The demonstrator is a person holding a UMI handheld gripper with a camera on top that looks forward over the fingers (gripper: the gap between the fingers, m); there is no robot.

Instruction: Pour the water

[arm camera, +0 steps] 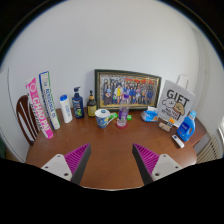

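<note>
My gripper (112, 160) hangs open above the near part of a brown wooden table (110, 145), with only bare wood between its purple-padded fingers (76, 157). Beyond the fingers, toward the back of the table, a white mug (103, 118) stands beside a small bottle (123, 115) with a pink lower half. I cannot tell whether either holds water. Both are well ahead of the fingertips and untouched.
A framed picture (128, 88) leans on the wall behind them. To the left stand tall pink and white boxes (40, 108) and several bottles (78, 103). At the right are a white "GIFT" box (177, 102), blue items (186, 126) and a white remote-like object (178, 141).
</note>
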